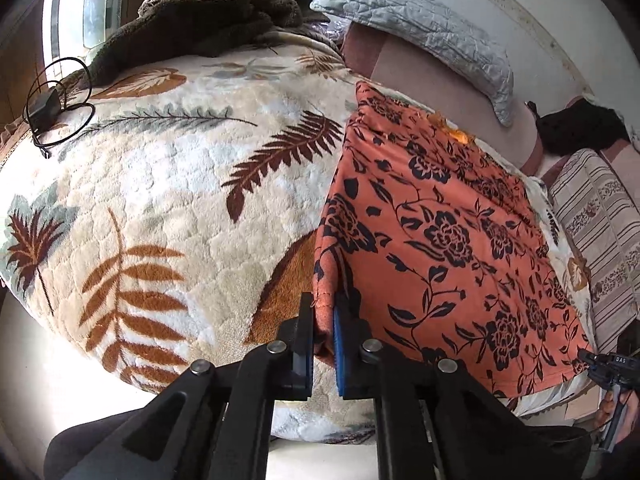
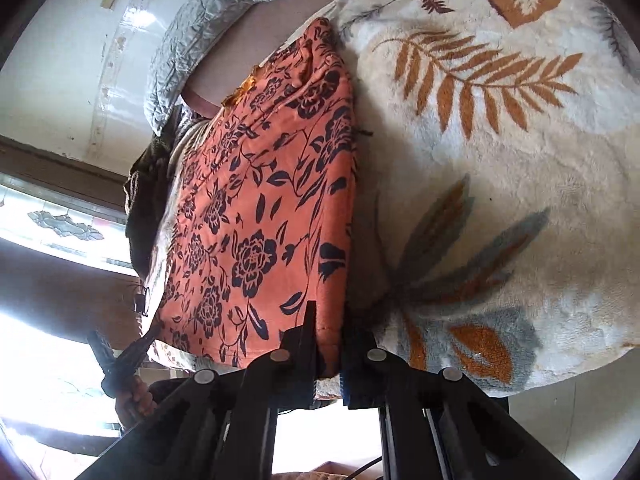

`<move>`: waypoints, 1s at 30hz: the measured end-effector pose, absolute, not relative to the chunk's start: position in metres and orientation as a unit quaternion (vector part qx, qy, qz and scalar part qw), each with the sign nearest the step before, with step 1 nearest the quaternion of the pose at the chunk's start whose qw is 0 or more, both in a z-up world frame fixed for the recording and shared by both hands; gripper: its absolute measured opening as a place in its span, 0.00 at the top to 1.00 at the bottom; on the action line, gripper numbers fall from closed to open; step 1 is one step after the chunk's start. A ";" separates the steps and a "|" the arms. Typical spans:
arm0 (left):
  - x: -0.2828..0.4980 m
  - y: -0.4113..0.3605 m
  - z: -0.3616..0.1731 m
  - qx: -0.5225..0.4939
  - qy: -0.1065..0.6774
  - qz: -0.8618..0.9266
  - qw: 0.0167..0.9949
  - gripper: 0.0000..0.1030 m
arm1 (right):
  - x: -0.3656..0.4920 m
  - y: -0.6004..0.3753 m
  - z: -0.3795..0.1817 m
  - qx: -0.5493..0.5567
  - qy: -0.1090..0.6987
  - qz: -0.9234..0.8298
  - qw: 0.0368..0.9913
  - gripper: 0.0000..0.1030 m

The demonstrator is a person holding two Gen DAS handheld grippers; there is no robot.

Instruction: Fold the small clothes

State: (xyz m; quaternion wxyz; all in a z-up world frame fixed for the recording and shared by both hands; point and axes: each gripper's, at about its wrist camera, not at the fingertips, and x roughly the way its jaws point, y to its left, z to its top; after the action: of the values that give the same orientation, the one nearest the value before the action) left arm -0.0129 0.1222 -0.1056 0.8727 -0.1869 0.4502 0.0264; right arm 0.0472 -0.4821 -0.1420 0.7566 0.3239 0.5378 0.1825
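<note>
- Left gripper (image 1: pixel 323 334): jaws drawn narrow, pinching a near corner of the orange floral garment (image 1: pixel 440 236), whose edge runs up between the fingers at 6 o'clock of the left wrist view.
- Right gripper (image 2: pixel 329 340): jaws likewise narrow, clamped on the opposite near corner, also at 6 o'clock of its own view.
- Garment: spread mostly flat on the leaf-print blanket (image 1: pixel 168 184), running from 6 toward 12 o'clock in each view; a doubled layer along one long edge suggests, as a judgement, that one fold may be in place.
- Progress: early to middle; the lengthwise fold, near hem carried toward the far end, appears not yet done.
- Surroundings: grey pillow (image 1: pixel 420 24) at 1 o'clock, brown towel (image 1: pixel 208 12) at 11 o'clock.
</note>
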 end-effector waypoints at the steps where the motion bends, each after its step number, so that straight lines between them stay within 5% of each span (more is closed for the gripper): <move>1: -0.009 0.123 -0.109 -0.188 0.455 0.027 0.870 0.92 | 0.050 -0.483 -0.147 0.322 0.545 0.182 0.752 0.92; 8: -0.001 0.121 -0.138 -0.186 0.490 0.043 0.850 0.84 | 0.059 -0.485 -0.173 0.351 0.560 0.205 0.722 0.88; 10: 0.000 0.120 -0.136 -0.181 0.495 0.039 0.849 0.92 | 0.059 -0.483 -0.170 0.328 0.566 0.201 0.729 0.88; 17: -0.005 0.126 -0.089 -0.204 0.430 0.034 0.879 0.93 | 0.062 -0.493 -0.126 0.345 0.507 0.216 0.760 0.91; 22: 0.008 0.130 -0.131 -0.214 0.501 0.056 0.837 0.93 | 0.076 -0.492 -0.168 0.350 0.558 0.191 0.727 0.91; 30: 0.067 0.125 -0.046 -0.203 0.426 0.009 0.882 0.93 | 0.127 -0.498 -0.102 0.390 0.472 0.244 0.752 0.91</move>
State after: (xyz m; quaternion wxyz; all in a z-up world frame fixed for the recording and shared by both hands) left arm 0.0674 0.1251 -0.0463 0.8817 -0.2032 0.4258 0.0092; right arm 0.1273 -0.4984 -0.1017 0.7522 0.3895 0.4721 0.2440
